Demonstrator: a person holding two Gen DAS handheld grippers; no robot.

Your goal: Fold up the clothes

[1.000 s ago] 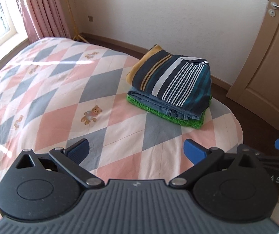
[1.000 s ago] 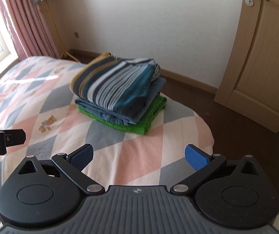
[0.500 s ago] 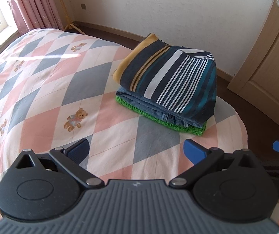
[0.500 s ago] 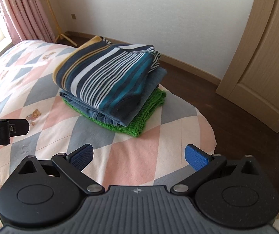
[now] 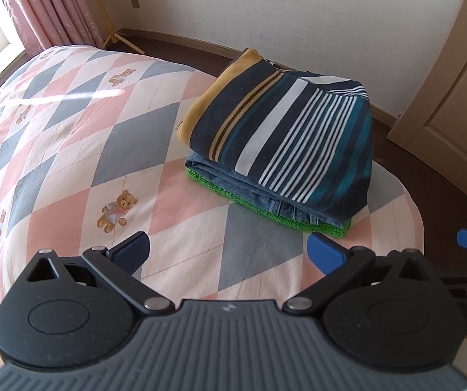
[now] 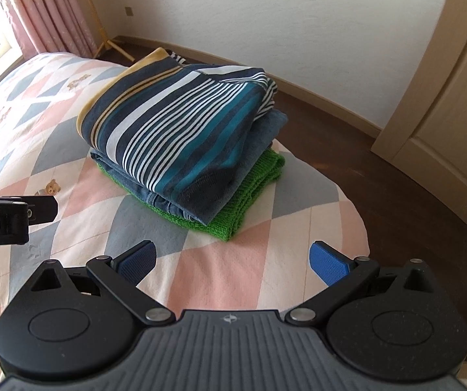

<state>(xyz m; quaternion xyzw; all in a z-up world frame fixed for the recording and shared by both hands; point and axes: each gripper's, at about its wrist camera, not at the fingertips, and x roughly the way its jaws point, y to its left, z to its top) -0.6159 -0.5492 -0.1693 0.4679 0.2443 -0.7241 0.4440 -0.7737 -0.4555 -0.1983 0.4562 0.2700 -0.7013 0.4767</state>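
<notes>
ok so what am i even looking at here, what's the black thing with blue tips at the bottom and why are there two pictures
Each picture comes from a camera mounted on a hand-held gripper, looking forward along its two fingers. A person holds one in each hand. The black shape is the gripper body; the blue tips are its fingers. One view shows the left gripper, the other the right gripper. Both are open and hold nothing. Ahead, on a bed with a diamond-patterned cover, sits a pile of folded clothes: a striped top on jeans on a green knit.

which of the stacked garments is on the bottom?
The green knit. It lies directly on the bedspread, under the blue denim piece and the striped shirt on top.
</notes>
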